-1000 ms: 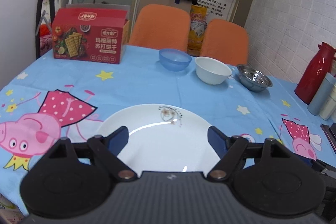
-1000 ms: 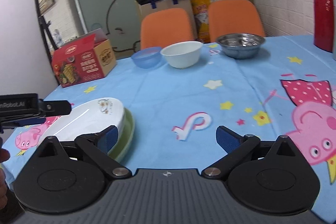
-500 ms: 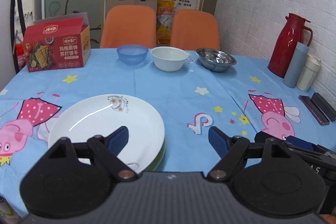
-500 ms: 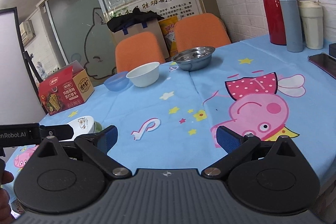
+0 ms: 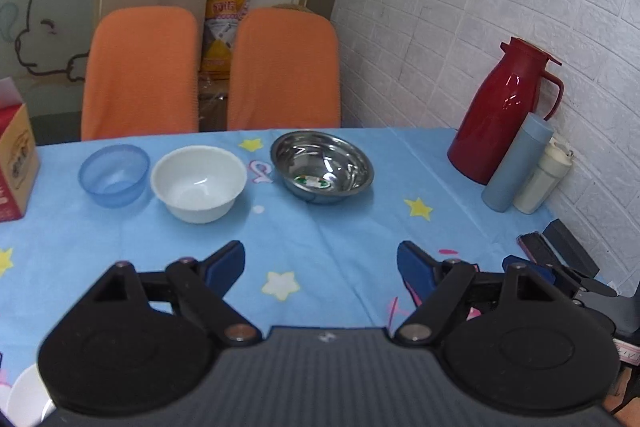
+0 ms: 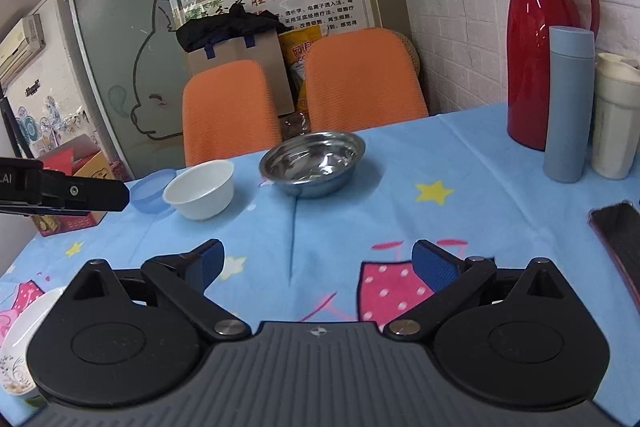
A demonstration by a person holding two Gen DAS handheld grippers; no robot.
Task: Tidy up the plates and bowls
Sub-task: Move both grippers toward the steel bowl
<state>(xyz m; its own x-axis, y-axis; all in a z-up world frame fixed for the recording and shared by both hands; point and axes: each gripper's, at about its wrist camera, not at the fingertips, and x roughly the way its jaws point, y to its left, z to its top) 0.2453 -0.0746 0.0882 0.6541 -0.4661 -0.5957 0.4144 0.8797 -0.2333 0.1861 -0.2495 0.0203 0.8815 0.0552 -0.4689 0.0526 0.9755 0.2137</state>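
Note:
Three bowls stand in a row at the table's far side: a blue plastic bowl (image 5: 113, 174) (image 6: 151, 191), a white bowl (image 5: 199, 182) (image 6: 201, 189) and a steel bowl (image 5: 322, 165) (image 6: 313, 163). My left gripper (image 5: 320, 265) is open and empty, above the cloth short of the bowls. My right gripper (image 6: 316, 263) is open and empty, also short of them. The white plate (image 6: 18, 339) (image 5: 24, 401) shows at the lower left edge of both views.
A red thermos (image 5: 505, 109) (image 6: 538, 43), a blue bottle (image 5: 516, 163) (image 6: 568, 103) and a cream cup (image 5: 541, 177) (image 6: 616, 115) stand at the right by the wall. A cracker box (image 5: 14, 163) is at the left. Two orange chairs (image 5: 212, 71) stand behind the table.
Both grippers have swung right and forward, away from the plate, toward the row of bowls. The plate has slipped to the lower left edge of both views.

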